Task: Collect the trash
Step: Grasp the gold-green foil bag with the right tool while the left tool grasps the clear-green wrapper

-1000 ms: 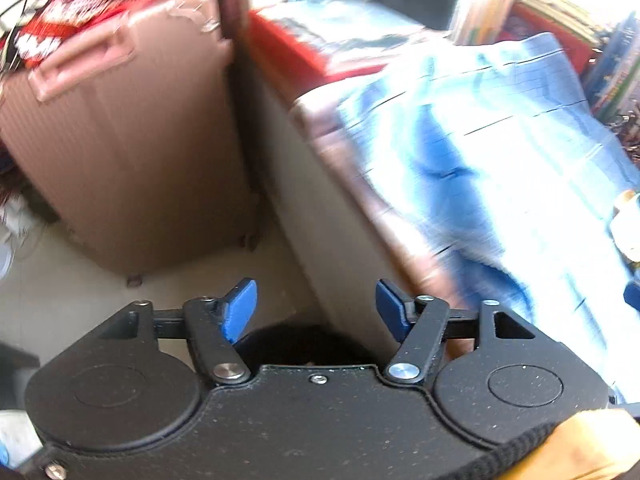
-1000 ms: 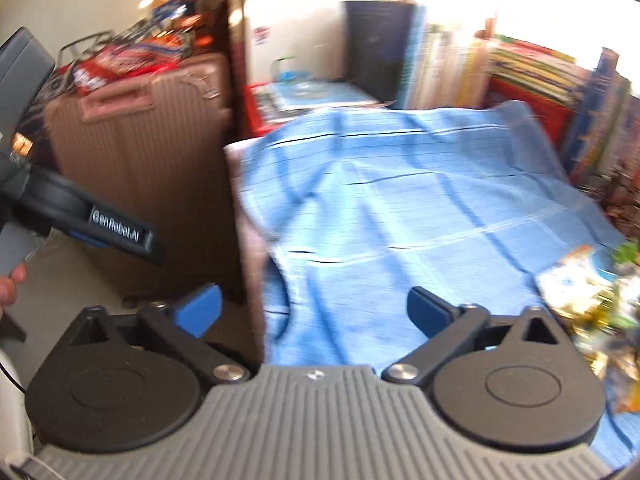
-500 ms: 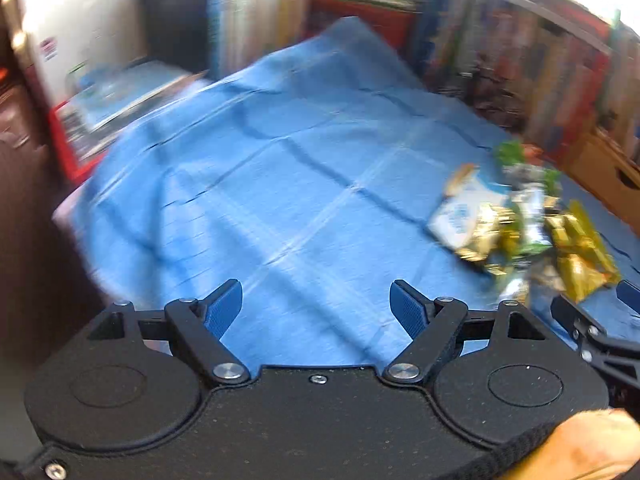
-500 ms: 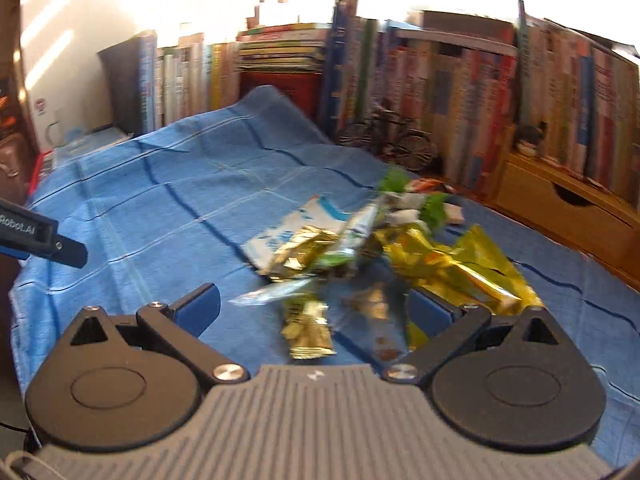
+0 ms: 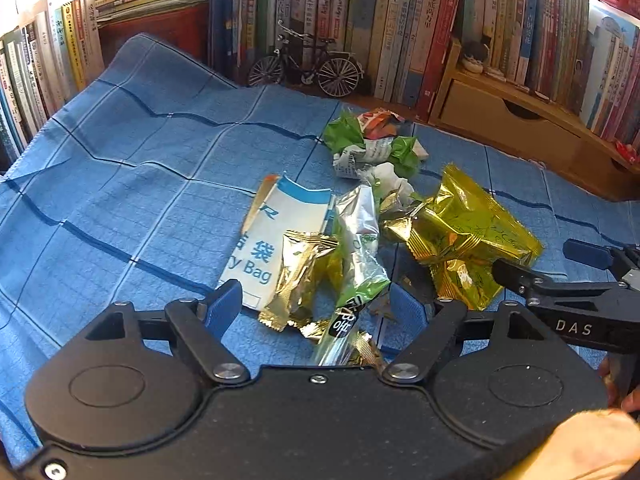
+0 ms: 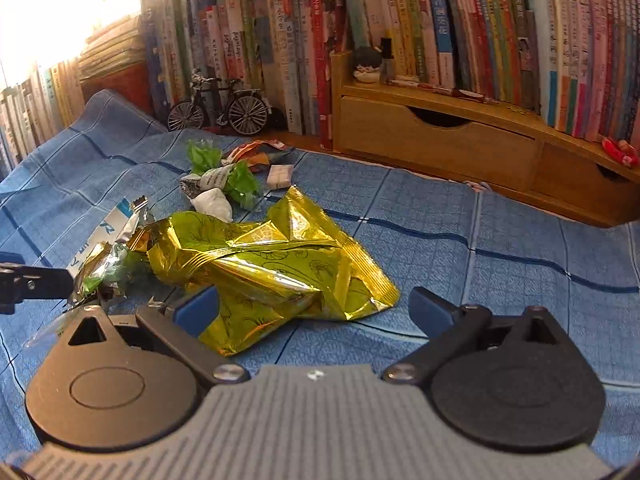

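Observation:
A pile of wrappers lies on the blue checked cloth [image 5: 120, 208]. A large gold-green foil bag [image 6: 272, 264] sits just ahead of my open right gripper [image 6: 316, 308], its lower edge between the fingers. My left gripper [image 5: 316, 304] is open over a small gold wrapper [image 5: 300, 276] and a silver-green sachet [image 5: 360, 248], beside a white and blue paper bag [image 5: 276, 232]. Crumpled green wrappers [image 5: 360, 144] lie farther back. The right gripper's fingers [image 5: 588, 252] show at the right edge of the left wrist view.
Rows of books [image 6: 440, 32] line the back. A model bicycle [image 6: 220, 108] stands against them. A wooden drawer shelf [image 6: 460, 140] runs along the right rear. A small white block [image 6: 280, 174] lies by the green wrappers.
Both grippers swung from the suitcase and table edge toward the trash pile and came close; wrappers now lie between their open fingers.

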{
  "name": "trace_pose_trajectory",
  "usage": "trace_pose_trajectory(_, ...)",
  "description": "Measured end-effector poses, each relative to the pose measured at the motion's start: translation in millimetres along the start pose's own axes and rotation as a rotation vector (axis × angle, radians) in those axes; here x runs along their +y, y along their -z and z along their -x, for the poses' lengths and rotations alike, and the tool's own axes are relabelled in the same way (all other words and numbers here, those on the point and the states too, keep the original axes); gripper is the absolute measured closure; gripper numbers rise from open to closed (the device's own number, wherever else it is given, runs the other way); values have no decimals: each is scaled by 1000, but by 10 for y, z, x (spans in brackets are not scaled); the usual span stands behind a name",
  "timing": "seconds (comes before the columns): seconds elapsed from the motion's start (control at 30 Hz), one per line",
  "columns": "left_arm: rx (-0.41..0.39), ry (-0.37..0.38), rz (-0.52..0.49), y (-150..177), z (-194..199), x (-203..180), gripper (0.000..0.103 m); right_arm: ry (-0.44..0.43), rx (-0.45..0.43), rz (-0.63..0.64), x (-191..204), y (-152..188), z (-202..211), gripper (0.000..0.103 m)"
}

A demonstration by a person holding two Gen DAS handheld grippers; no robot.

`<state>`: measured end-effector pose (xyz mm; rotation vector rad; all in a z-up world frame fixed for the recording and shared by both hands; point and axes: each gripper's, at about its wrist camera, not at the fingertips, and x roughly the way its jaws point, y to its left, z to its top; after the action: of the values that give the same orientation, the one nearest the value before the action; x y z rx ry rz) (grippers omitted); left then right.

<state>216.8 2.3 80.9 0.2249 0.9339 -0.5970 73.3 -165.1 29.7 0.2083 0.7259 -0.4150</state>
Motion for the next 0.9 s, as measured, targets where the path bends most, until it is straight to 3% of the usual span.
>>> trace_pose_trajectory(0.17,43,36,83,-28,-217,26,26,-35,6,121,126,-83,-172,0)
trace_pose_trajectory(0.23,47,46,88,-26,-274,27,31,-70,17,154,163,-91,-236,0)
trace_pose_trajectory(0.33,34,86,81,-16,-309,8,31,-118,33,182,204,-98,-317,0)
trace_pose_trajectory(0.53,27,84,81,-24,-377,-10,43,-117,22,207,220,-100,-394,3)
trace_pose_trajectory(0.73,6,84,79,-28,-366,-3,67,-131,15,196,168,-91,-398,22)
trace_pose_trajectory(0.77,-5,87,82,-27,-347,-5,70,-133,12,187,157,-84,-389,28)
trace_pose_trajectory(0.8,-14,93,87,-25,-328,-7,75,-137,9,180,145,-80,-379,40)
trace_pose_trajectory(0.9,-29,97,86,-16,-282,-27,77,-148,5,166,122,-73,-350,52)
